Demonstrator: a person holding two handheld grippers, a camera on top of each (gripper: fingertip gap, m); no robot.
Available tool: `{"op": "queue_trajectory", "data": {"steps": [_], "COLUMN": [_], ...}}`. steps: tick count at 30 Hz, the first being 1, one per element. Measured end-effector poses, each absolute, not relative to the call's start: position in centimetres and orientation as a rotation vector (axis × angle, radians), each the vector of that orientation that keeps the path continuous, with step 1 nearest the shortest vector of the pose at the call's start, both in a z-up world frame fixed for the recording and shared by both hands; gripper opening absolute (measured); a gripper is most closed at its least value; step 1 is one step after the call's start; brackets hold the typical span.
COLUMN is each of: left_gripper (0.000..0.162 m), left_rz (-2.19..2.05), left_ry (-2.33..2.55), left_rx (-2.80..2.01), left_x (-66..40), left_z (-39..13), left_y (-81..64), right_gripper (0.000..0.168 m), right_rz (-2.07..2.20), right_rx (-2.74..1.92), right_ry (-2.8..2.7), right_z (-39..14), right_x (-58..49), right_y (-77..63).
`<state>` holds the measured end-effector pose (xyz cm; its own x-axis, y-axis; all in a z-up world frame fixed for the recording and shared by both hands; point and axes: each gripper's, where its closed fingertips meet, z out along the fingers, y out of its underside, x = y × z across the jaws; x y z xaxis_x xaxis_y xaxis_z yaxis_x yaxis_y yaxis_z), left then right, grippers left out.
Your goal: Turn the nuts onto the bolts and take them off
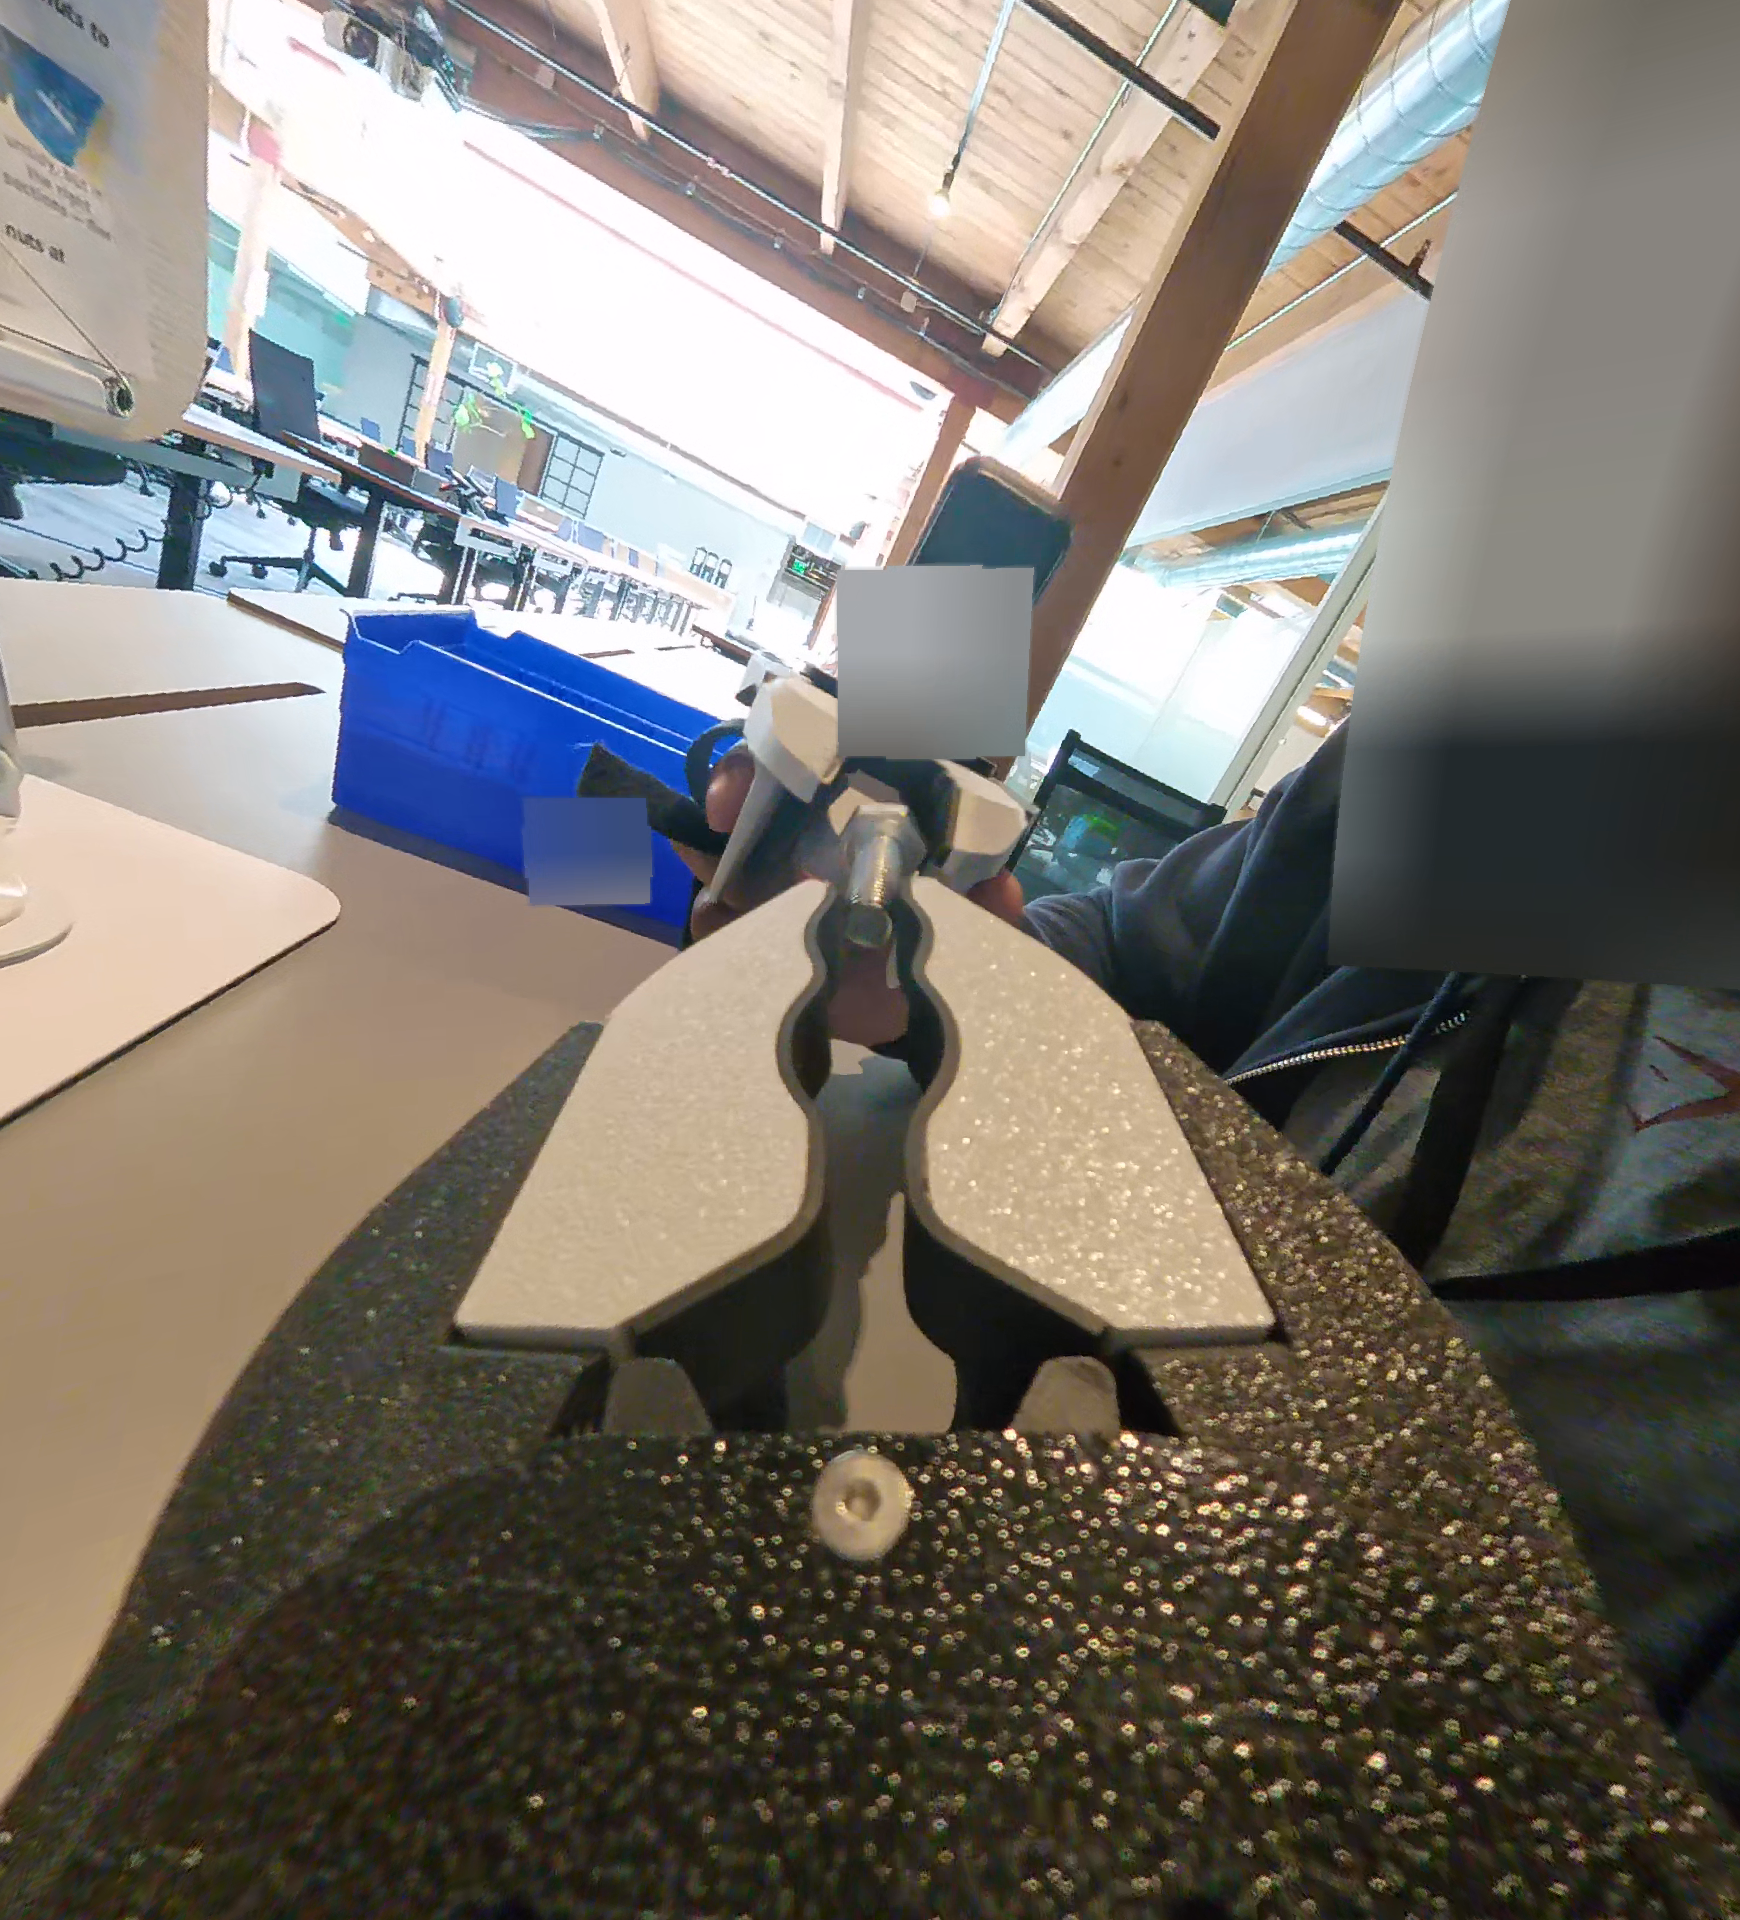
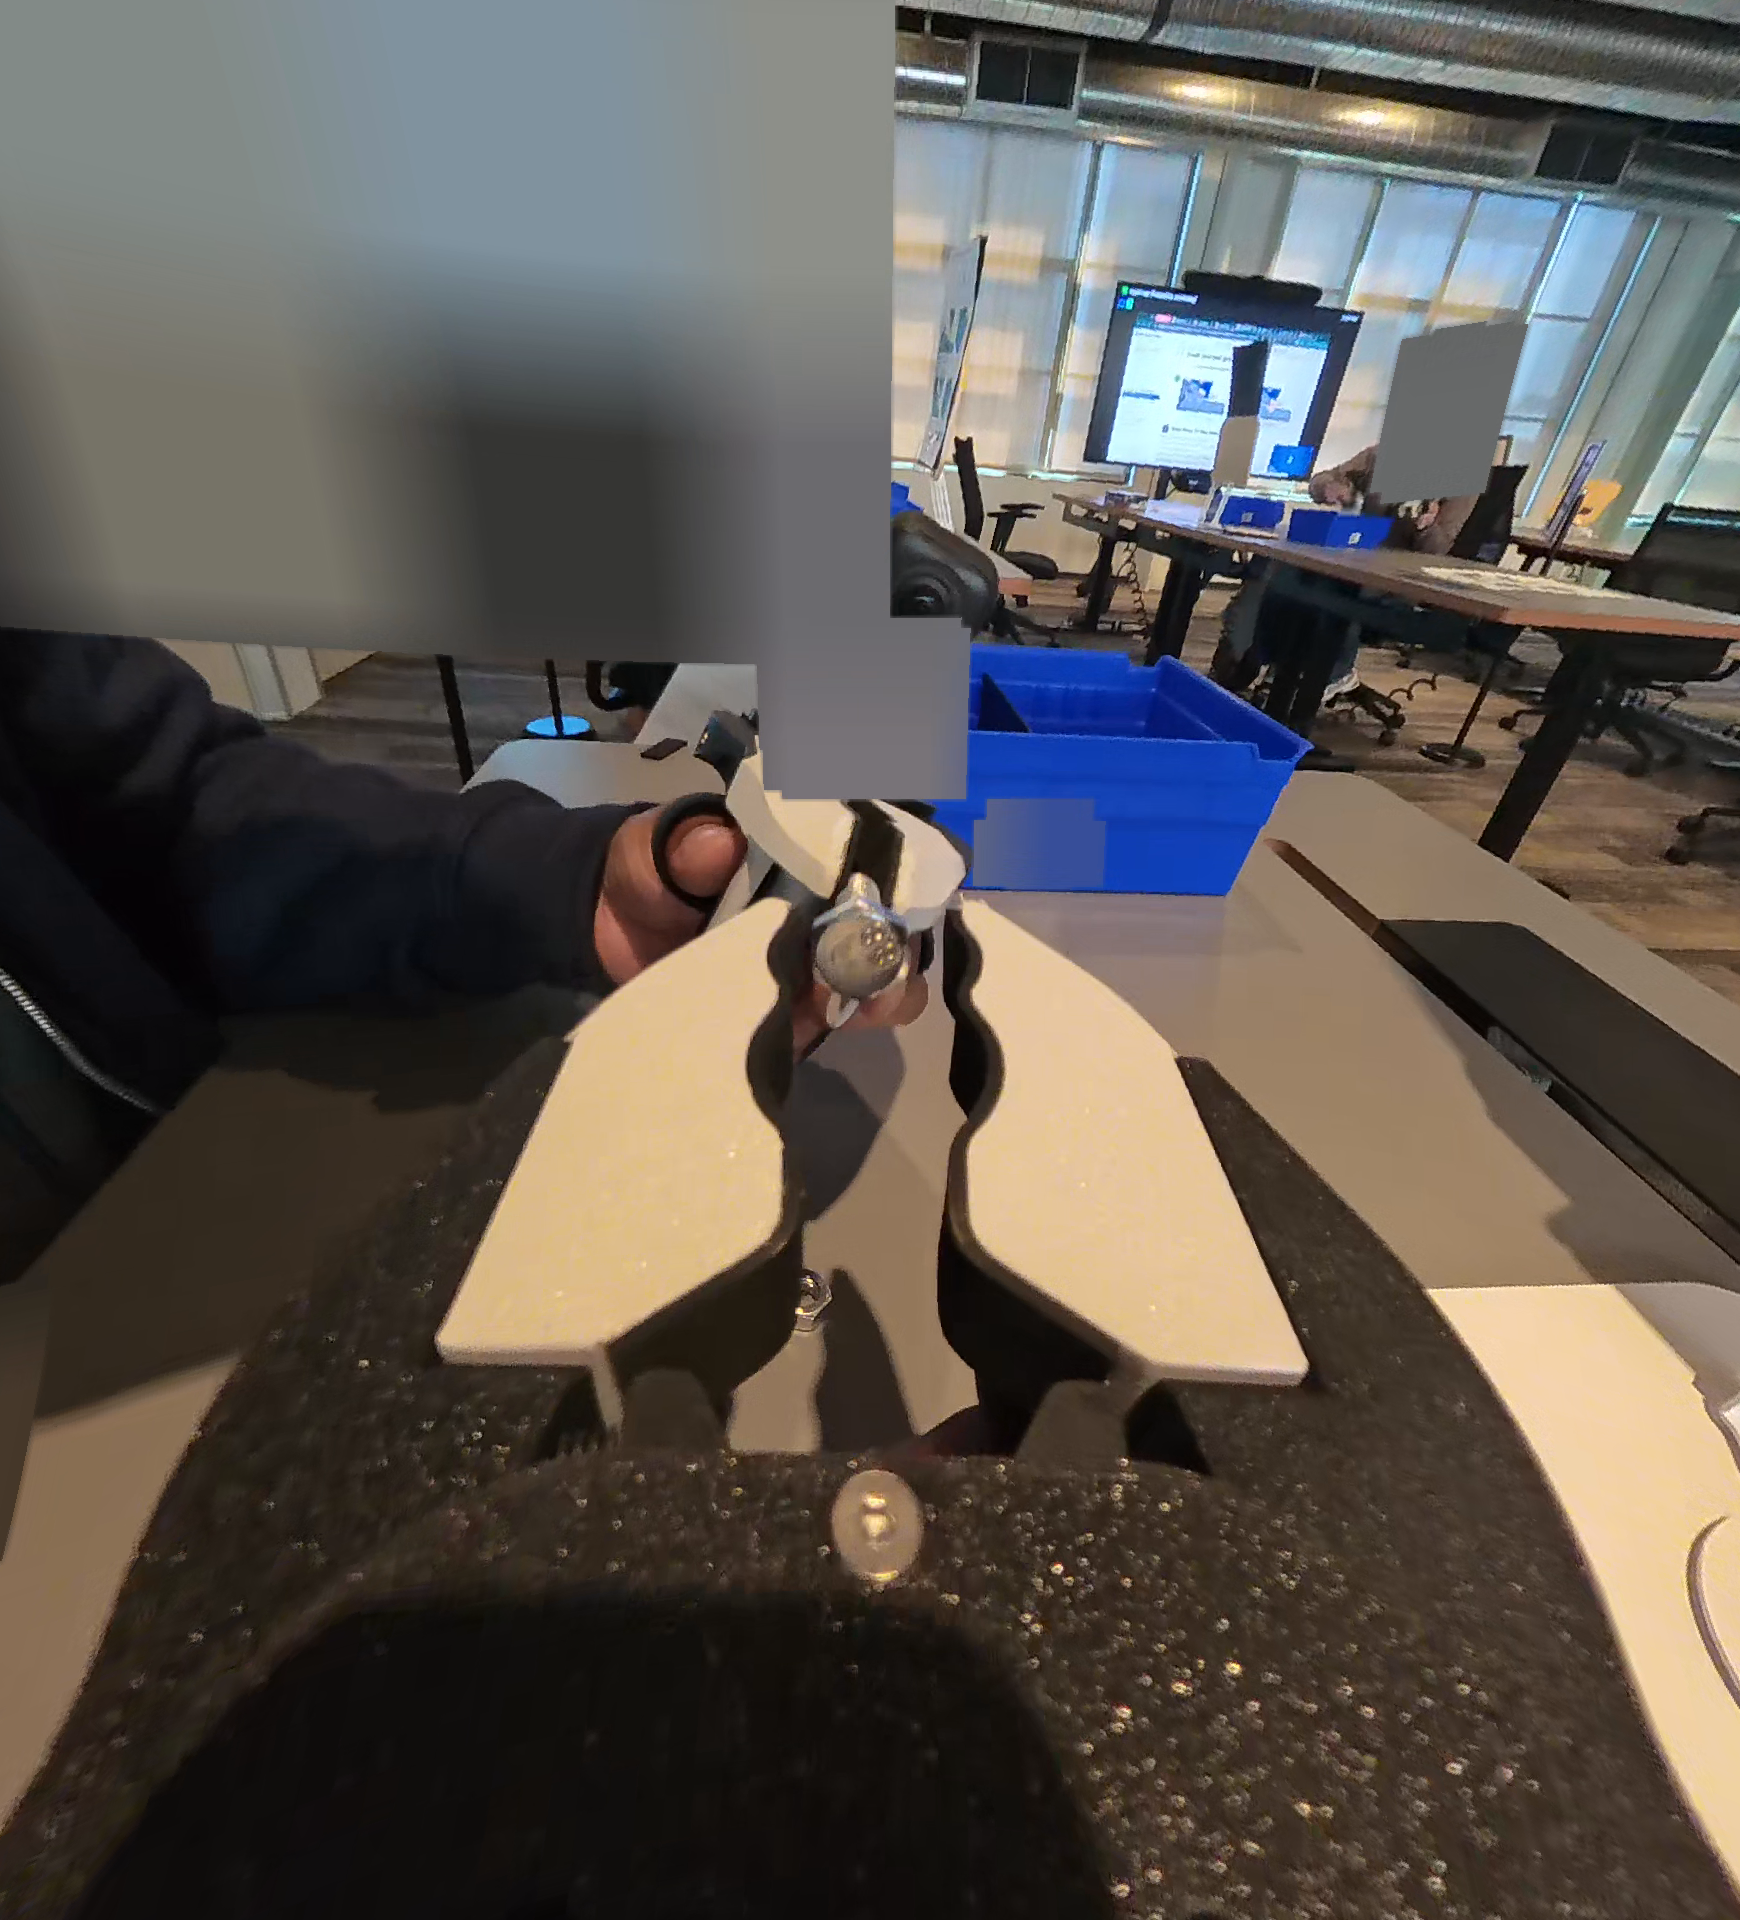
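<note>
A silver bolt (image 1: 871,873) hangs in the air between both grippers. My left gripper (image 1: 864,935) is shut on its threaded end, and I cannot tell if a nut sits there. My right gripper (image 2: 861,935) faces it and closes on the bolt's head (image 2: 858,951). It also shows in the left wrist view (image 1: 876,805), with a hand behind it. The left gripper shows in the right wrist view (image 2: 871,847), held by a hand (image 2: 658,904). A loose nut (image 2: 812,1301) lies on the table below the right fingers.
A blue divided bin (image 2: 1136,769) stands on the grey table (image 1: 222,1143) behind the grippers and also shows in the left wrist view (image 1: 492,727). A white stand on a flat base (image 1: 118,935) holds a printed sheet. The person's dark-sleeved body is close by. My left and right fingertips are right by each other.
</note>
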<state>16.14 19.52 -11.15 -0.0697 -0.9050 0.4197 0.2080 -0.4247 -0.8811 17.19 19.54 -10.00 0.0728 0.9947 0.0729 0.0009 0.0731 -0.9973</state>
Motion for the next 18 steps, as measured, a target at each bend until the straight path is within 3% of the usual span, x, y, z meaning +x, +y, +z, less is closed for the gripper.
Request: {"op": "queue_trajectory", "data": {"steps": [18], "left_gripper": [0.009], "left_rz": [-1.632], "left_ry": [0.819], "left_rx": [-1.321], "left_x": [16.01], "left_z": [-10.88], "left_y": [19.42], "right_gripper": [0.02], "right_rz": [0.983], "right_rx": [-1.174], "right_ry": [-1.245], "right_z": [-10.13], "right_x": [17.16], "right_y": [19.35]}}
